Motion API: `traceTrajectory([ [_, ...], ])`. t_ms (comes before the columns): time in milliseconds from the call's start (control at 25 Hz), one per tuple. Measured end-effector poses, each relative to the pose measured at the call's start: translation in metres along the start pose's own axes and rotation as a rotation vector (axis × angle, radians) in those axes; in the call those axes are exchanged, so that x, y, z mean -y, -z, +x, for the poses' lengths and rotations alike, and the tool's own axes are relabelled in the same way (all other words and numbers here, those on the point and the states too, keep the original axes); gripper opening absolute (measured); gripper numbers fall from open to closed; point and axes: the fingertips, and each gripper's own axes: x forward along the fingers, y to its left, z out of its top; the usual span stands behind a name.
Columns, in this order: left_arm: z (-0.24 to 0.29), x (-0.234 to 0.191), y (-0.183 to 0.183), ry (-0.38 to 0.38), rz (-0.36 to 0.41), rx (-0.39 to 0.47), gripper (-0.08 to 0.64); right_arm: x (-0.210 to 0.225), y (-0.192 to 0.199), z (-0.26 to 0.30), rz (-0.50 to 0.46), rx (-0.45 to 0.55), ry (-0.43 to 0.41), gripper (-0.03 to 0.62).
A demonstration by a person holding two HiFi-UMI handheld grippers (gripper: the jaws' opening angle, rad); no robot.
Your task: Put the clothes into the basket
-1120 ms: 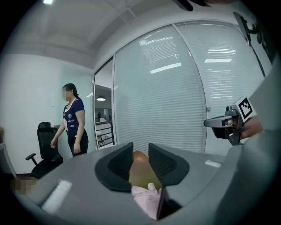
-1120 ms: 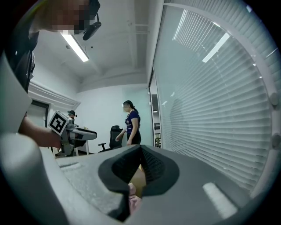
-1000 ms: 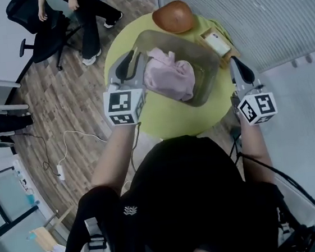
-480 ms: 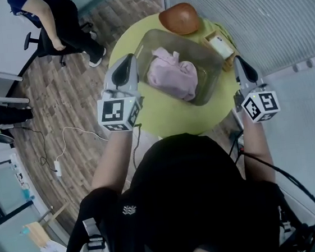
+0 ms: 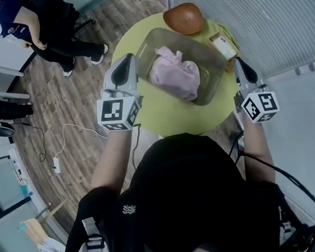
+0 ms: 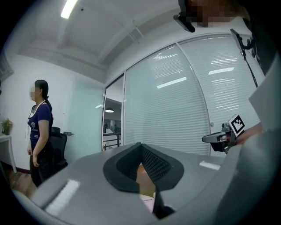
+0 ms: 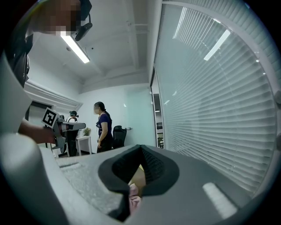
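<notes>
A bundle of pink clothes (image 5: 175, 74) lies inside the clear plastic basket (image 5: 211, 65) on the round yellow-green table (image 5: 168, 118). My left gripper (image 5: 127, 59) hovers just left of the basket's left edge, shut and empty, apart from the clothes. My right gripper (image 5: 237, 61) is off the basket's right side by the table edge, also shut with nothing in it. The left gripper view shows that gripper (image 6: 141, 145) with its jaws meeting at the tip. In the right gripper view the right gripper (image 7: 140, 147) looks the same, with a bit of pink cloth (image 7: 133, 193) showing below it.
A brown bowl (image 5: 186, 17) sits at the table's far edge, and a small wooden box (image 5: 223, 46) stands right of the basket. A person (image 5: 33, 24) stands on the wood floor at far left. Cables (image 5: 63, 139) trail over the floor. Blinds (image 5: 257, 9) cover the right wall.
My left gripper has let go of the pink clothes, drawn back left out of the basket and shut. The clothes stay in the basket. The person in the background has walked left.
</notes>
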Motion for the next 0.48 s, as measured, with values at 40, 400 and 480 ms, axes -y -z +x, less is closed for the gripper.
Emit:
traceTrajectory([
  [40, -0.0018, -0.0015, -0.0031, -0.004, 0.001, 0.008, 0.006, -0.0013, -0.0018, -0.0002, -0.002, 0.0, -0.001, 0.002],
  [400, -0.0061, -0.0033, 0.0006, -0.012, 0.014, 0.013, 0.006, -0.0055, 0.0014, 0.001, -0.003, 0.002, -0.015, 0.002],
  [480, -0.0103, -0.0041, -0.0001, -0.017, 0.022, 0.02, 0.006, -0.0101, 0.0021, -0.0003, -0.001, -0.001, -0.021, 0.002],
])
